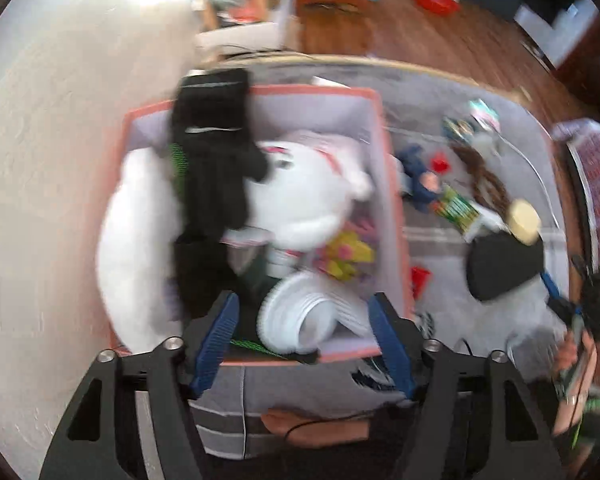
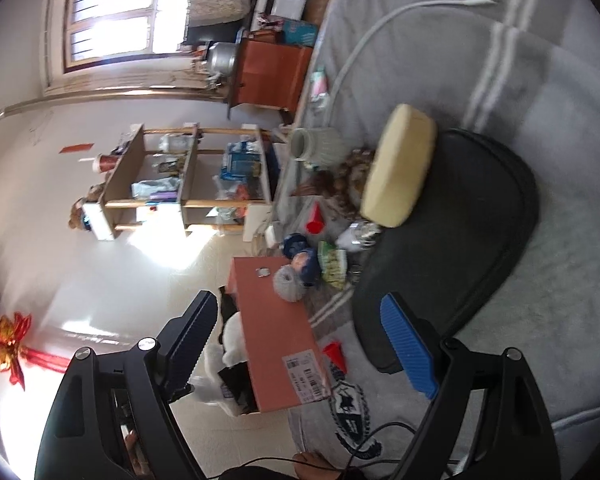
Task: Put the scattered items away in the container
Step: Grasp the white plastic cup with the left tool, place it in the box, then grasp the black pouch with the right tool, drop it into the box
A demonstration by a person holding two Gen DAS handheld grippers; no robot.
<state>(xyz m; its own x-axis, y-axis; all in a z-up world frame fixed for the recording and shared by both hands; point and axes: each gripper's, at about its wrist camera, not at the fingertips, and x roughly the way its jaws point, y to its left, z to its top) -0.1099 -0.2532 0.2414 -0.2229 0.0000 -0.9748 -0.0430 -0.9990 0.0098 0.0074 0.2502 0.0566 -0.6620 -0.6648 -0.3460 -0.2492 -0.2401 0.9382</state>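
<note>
The left gripper (image 1: 304,336) hangs above the orange box (image 1: 392,200), jaws apart and empty. Inside lie one black glove (image 1: 216,152), one white plush toy (image 1: 300,196) and one stack of white cups (image 1: 296,316). The right gripper (image 2: 300,340), spread wide and empty, faces one black pad (image 2: 460,248) carrying one yellow disc (image 2: 400,168); two red cones (image 2: 315,220) sit on the grey blanket (image 2: 540,80) between pad and box.

Orange box (image 1: 396,216), open top, on the grey-blanketed bed: packed with a white plush (image 1: 300,184), black gloves (image 1: 216,148), stacked white cups (image 1: 296,316), yellow toy bits (image 1: 348,256). Scattered beside it on the blanket: blue doll (image 1: 418,182), red cones (image 1: 420,280), green packet (image 1: 458,208), brown braid (image 1: 486,180), black pad (image 1: 504,268) bearing a cream disc (image 1: 524,220), white cable (image 1: 540,176).
</note>
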